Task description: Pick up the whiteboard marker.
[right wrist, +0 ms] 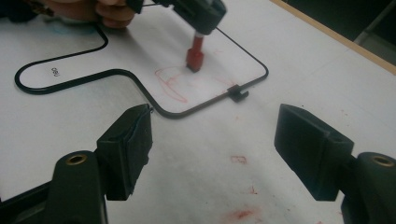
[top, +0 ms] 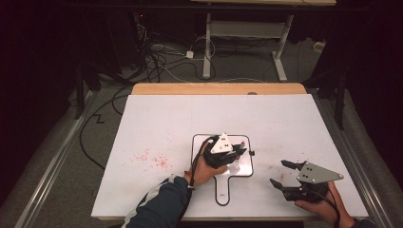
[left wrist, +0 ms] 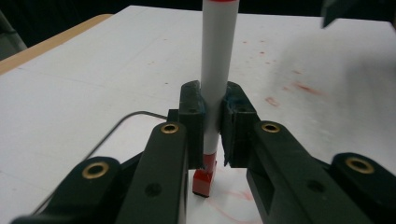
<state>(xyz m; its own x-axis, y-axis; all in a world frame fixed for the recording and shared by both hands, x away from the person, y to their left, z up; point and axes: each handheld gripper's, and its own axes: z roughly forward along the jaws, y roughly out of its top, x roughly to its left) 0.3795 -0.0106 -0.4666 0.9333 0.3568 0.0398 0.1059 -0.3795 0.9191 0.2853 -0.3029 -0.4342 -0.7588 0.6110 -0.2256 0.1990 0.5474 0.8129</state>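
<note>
- Black jaws of my left gripper (left wrist: pixel 212 135) sit closest to the lens, pinching a white marker (left wrist: pixel 218 60) between their pads, its barrel standing upright.
- Its red tip (right wrist: pixel 194 58) is down on the small whiteboard (top: pixel 243 164), touching the surface inside the black frame, right at faint red strokes (right wrist: pixel 170 81).
- From above, my left gripper (top: pixel 233 154) hangs over that board, near mid-table.
- My right gripper (top: pixel 280 175) rests well apart to the right, jaws spread wide, nothing between them.
- Everything turns on that vertical axis: the tip points straight down, so I judge the next stroke slides sideways across the board, and the left hand is the nearer one.
</note>
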